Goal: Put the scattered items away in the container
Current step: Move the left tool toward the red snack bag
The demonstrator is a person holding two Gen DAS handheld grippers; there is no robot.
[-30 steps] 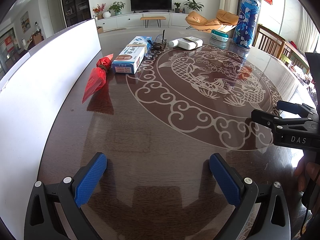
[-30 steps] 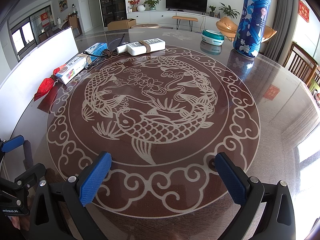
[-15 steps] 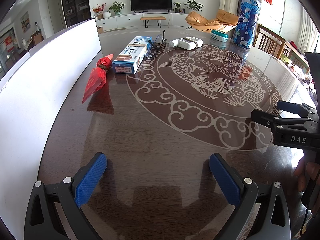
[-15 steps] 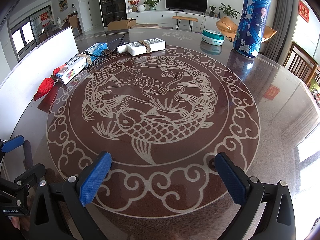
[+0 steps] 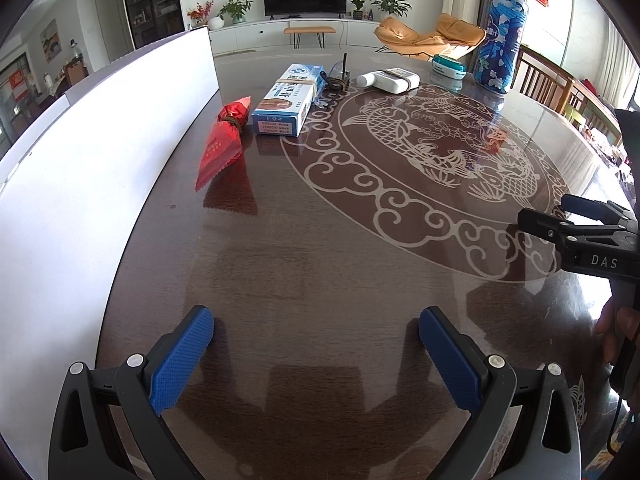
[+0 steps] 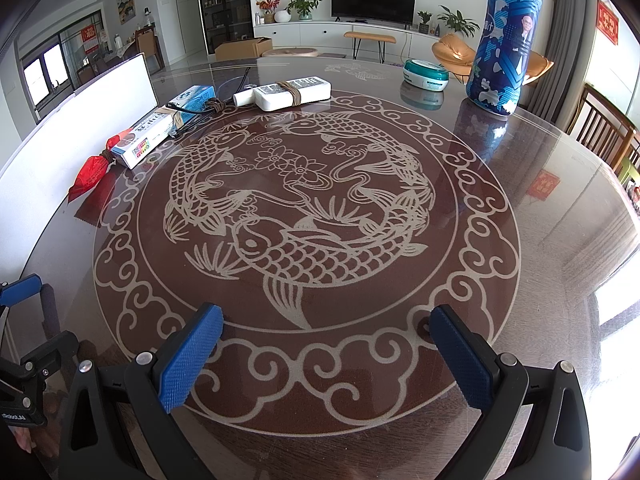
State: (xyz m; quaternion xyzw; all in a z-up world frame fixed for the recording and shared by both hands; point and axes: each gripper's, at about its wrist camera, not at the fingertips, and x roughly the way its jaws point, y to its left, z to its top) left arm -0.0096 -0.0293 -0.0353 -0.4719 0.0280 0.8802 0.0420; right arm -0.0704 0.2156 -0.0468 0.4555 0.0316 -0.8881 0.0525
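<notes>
Left wrist view showed us the scattered items lying in a loose row at the far left of the round dark table (image 5: 320,248): a red packet (image 5: 222,142) tied with string, just beside it a blue-and-white box (image 5: 289,101), then a tangle of dark cord with a clear piece (image 5: 334,82) touching the box's far end, and further right a white device (image 5: 389,79) bound with a band. The white container (image 5: 100,168) stood along the table's left edge, its tall wall close beside the red packet — we could not see inside it. In the right wrist view we saw the same row from the other side: the red packet (image 6: 89,174), the box (image 6: 166,126), the cord (image 6: 208,108) and the white device (image 6: 294,92), all well apart from both tools. Our left gripper (image 5: 316,354) hung low over bare wood with its blue pads (image 5: 182,360) spread wide and nothing between them. Our right gripper (image 6: 326,354) was spread just as wide over the fish inlay (image 6: 296,208), also empty. Beyond the items, a teal-lidded round tin (image 6: 426,74) and a tall blue patterned bottle (image 6: 504,40) stood at the far right of the table.
</notes>
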